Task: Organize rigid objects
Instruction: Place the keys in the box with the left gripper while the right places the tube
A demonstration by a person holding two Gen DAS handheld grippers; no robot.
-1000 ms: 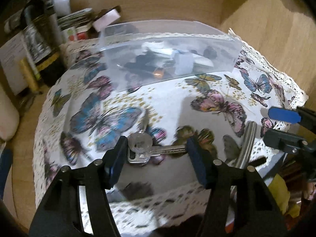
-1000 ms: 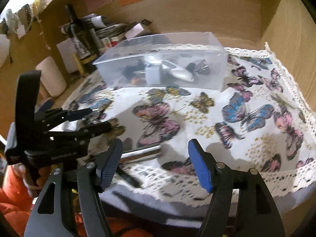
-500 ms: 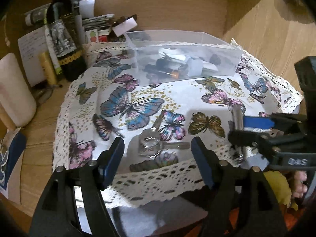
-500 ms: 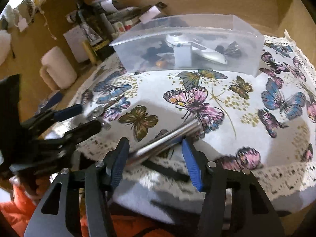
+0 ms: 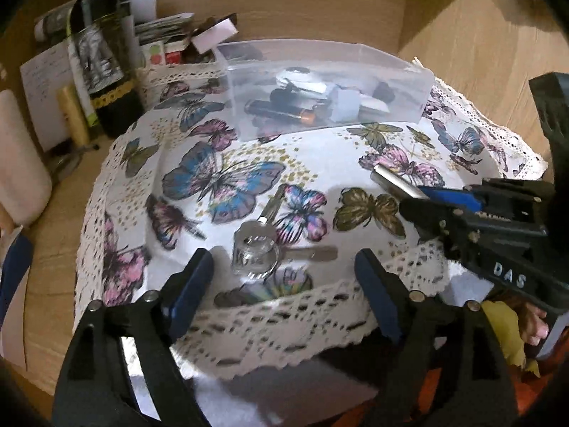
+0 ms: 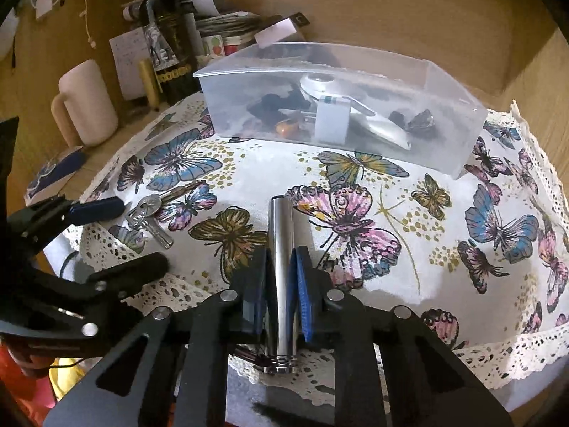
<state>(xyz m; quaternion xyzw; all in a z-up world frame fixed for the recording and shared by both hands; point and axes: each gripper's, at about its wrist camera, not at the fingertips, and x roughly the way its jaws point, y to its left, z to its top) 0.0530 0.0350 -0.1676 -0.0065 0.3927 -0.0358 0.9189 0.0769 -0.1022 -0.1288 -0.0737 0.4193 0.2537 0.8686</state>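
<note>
My right gripper (image 6: 280, 267) is shut on a shiny metal tube (image 6: 281, 249), which points away from me over the butterfly cloth (image 6: 355, 178); the tube (image 5: 394, 179) and gripper (image 5: 421, 199) also show at the right of the left wrist view. A bunch of silver keys (image 5: 265, 245) lies on the cloth near its front lace edge; it shows in the right wrist view too (image 6: 149, 213). My left gripper (image 5: 284, 281) is open and empty, just short of the keys. A clear plastic box (image 6: 338, 106) with several small items stands at the back of the cloth.
A dark wine bottle (image 5: 103, 60), papers and small boxes (image 5: 167, 39) stand at the back left. A pale pink mug (image 6: 87, 106) sits left of the cloth. Wooden walls (image 5: 480, 53) close in the back and right.
My right gripper has closed on the metal tube, which now points straight ahead. My left gripper has drawn back from the keys and stays open.
</note>
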